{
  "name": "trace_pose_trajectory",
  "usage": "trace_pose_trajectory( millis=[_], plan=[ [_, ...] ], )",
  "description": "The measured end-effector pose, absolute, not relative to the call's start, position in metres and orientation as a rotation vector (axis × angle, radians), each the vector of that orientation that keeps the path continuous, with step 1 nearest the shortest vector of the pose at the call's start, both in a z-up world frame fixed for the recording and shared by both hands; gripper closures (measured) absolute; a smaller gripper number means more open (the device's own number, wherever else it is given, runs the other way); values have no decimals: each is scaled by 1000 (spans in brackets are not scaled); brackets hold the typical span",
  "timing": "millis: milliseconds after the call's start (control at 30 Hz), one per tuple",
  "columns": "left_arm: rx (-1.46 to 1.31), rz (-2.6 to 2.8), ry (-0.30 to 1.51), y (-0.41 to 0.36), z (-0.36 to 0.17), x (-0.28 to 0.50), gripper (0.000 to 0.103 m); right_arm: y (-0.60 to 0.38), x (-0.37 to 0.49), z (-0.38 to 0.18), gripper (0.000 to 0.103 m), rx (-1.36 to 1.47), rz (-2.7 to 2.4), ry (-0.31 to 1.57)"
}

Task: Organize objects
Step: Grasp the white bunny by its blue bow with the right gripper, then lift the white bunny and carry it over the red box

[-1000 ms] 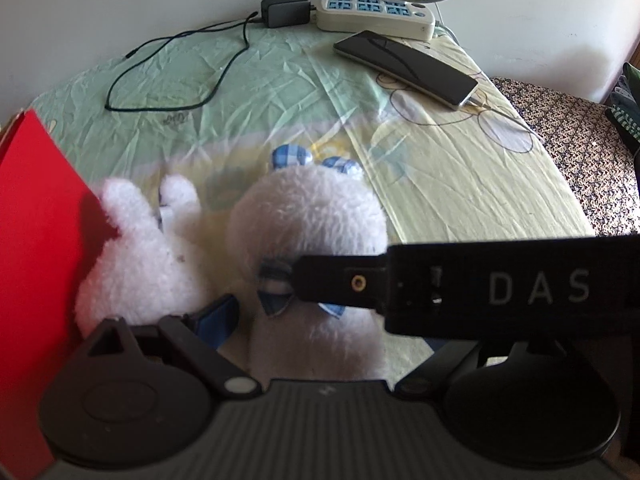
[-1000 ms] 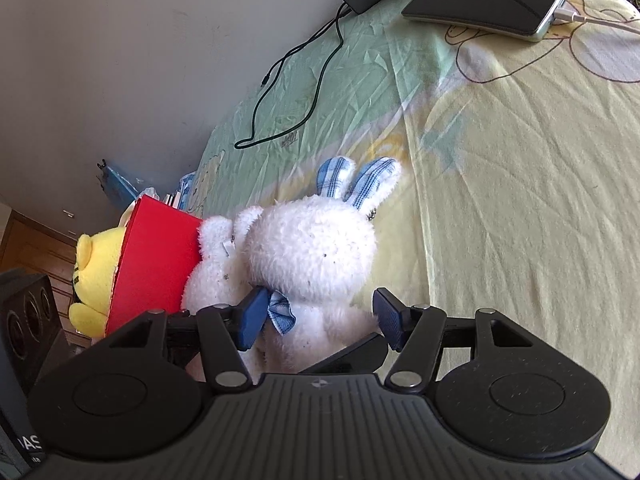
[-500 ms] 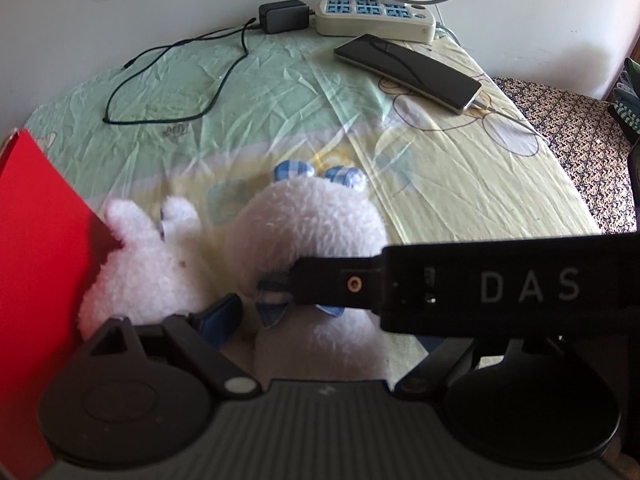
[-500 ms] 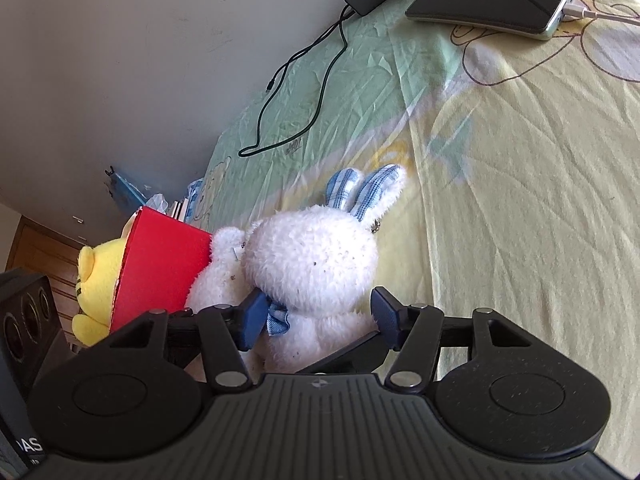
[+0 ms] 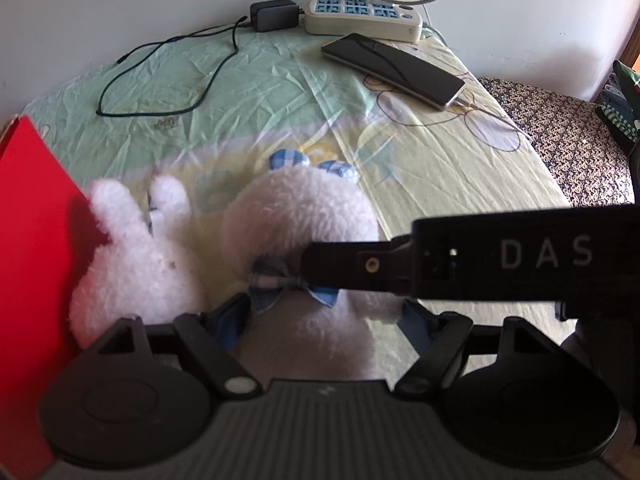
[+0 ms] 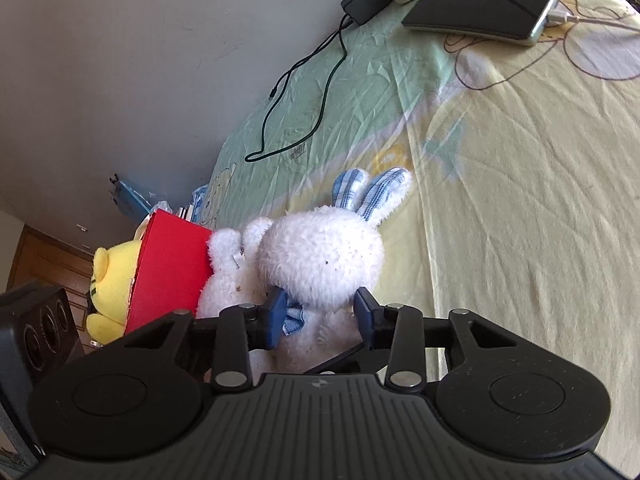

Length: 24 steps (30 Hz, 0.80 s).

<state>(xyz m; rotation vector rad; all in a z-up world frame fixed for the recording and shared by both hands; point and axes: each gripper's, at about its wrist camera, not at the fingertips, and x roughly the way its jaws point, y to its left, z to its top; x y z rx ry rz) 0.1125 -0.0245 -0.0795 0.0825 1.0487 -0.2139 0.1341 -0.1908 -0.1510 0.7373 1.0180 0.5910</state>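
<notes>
A white plush rabbit with blue checked ears and a blue bow (image 5: pixel 296 220) (image 6: pixel 320 256) lies on the bed sheet. My left gripper (image 5: pixel 324 324) has its blue pads either side of its body, and my right gripper (image 6: pixel 322 316) straddles its neck. Both look closed lightly against the fur. A second white plush rabbit (image 5: pixel 132 256) (image 6: pixel 228 268) lies against its left side, touching a red box (image 5: pixel 28 264) (image 6: pixel 168 268). A yellow plush bear (image 6: pixel 112 280) lies behind the red box. The right gripper's body crosses the left wrist view, marked DAS.
A phone (image 5: pixel 394 68) on a charging cable, a white power strip (image 5: pixel 362 20), a black adapter (image 5: pixel 274 14) and a loose black cable (image 5: pixel 160 80) lie at the far end by the wall. A patterned cushion (image 5: pixel 560 136) is at the right. A black speaker (image 6: pixel 36 328) stands at the left.
Both grippers have drawn back slightly with the blue-eared rabbit still between their fingers. The left gripper's right pad has come into sight. The other rabbit has not moved.
</notes>
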Motion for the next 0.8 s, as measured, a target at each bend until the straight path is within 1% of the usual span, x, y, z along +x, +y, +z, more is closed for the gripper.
trace_pose_trajectory(
  millis=[100, 133, 200, 267, 300, 367, 500, 533, 567, 633, 667, 800],
  plan=[
    [90, -214, 1063, -26, -83, 114, 11, -198, 133, -152, 59, 766, 571, 1009],
    [92, -213, 1065, -27, -84, 114, 10, -199, 134, -151, 54, 763, 564, 1006],
    [100, -211, 1063, -28, -85, 113, 9, -198, 135, -150, 49, 740, 559, 1000],
    [103, -211, 1069, -30, -87, 114, 7, -195, 136, -150, 42, 721, 559, 1002],
    [110, -210, 1073, -31, -88, 114, 4, -193, 137, -152, 40, 713, 563, 1009],
    [130, -199, 1073, -32, -90, 116, 4, -191, 139, -154, 39, 707, 571, 1012],
    [135, -186, 1068, -31, -90, 118, 9, -189, 145, -156, 40, 717, 594, 1017],
    [135, -186, 1068, -31, -90, 119, 9, -187, 145, -157, 42, 717, 603, 1021],
    [138, -183, 1065, -31, -90, 119, 11, -186, 146, -157, 47, 719, 618, 1026],
    [144, -178, 1055, -32, -88, 118, 19, -180, 145, -157, 55, 722, 655, 1038],
    [147, -177, 1050, -32, -87, 118, 23, -177, 144, -154, 56, 701, 660, 1029],
    [142, -170, 1042, -29, -86, 116, 29, -174, 141, -148, 60, 665, 681, 1009]
  ],
)
